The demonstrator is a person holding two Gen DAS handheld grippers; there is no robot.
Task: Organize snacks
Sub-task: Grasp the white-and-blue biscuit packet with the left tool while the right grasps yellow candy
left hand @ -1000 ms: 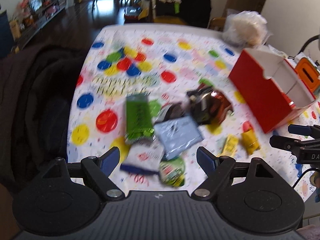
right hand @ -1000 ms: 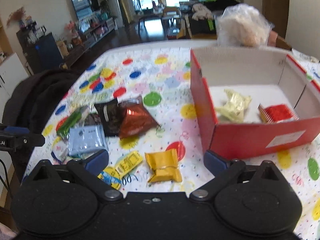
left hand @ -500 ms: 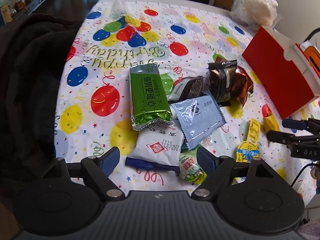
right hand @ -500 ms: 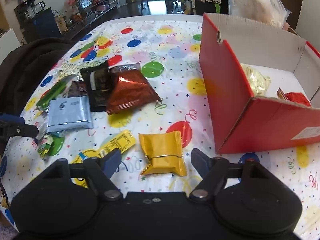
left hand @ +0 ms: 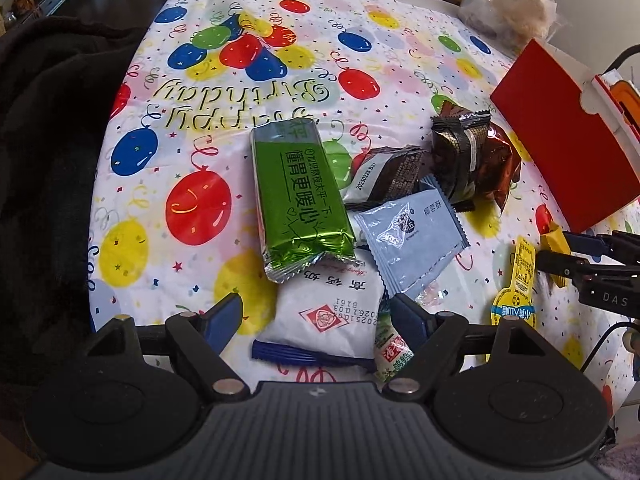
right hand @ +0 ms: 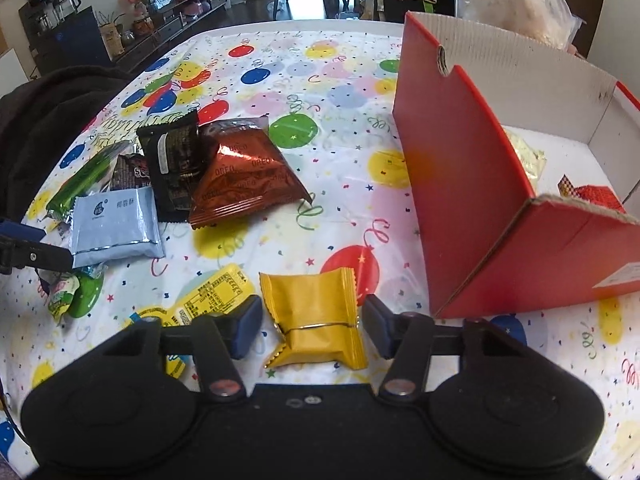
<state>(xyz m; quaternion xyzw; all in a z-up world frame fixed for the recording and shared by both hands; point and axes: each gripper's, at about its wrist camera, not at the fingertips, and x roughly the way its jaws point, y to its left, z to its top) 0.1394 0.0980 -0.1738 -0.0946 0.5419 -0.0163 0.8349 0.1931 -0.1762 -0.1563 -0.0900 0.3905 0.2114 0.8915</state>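
The red cardboard box [right hand: 476,216], two snacks inside, stands just right of the yellow snack packet [right hand: 314,316]. The packet looks light, soft and crinkly, best pinched across its middle. The right gripper [right hand: 312,326] straddles it, unclenched; the left gripper [left hand: 316,316] gapes over the white milk packet [left hand: 326,306].

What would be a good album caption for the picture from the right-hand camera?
Open right tool straddling a yellow snack packet beside the red box on a balloon tablecloth.

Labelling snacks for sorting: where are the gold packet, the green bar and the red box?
gold packet [right hand: 316,316], right wrist view, middle of wrapper.
green bar [left hand: 298,196], left wrist view, printed face.
red box [right hand: 452,184], right wrist view, outer side wall.
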